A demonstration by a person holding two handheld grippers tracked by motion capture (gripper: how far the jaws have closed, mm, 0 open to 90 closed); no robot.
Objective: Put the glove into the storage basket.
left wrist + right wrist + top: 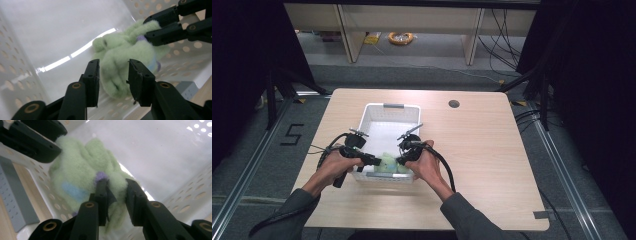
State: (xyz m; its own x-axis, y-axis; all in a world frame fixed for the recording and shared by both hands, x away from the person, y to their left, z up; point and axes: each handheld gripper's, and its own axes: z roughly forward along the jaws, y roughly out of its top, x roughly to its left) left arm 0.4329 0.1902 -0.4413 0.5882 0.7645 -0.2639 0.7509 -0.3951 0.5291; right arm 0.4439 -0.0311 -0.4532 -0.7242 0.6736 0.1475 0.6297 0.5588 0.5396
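High view | green plush toy point(388, 162) at near end of white basket point(373, 113) on table point(492, 165) | my left gripper point(112, 81) and right gripper point(116, 195) both clamp it | step: two-handed grasp; next, likely an even lift clear of the rim.

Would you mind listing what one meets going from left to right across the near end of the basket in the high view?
The person's left hand → left gripper → green plush toy lying inside the white basket → right gripper → the person's right hand.
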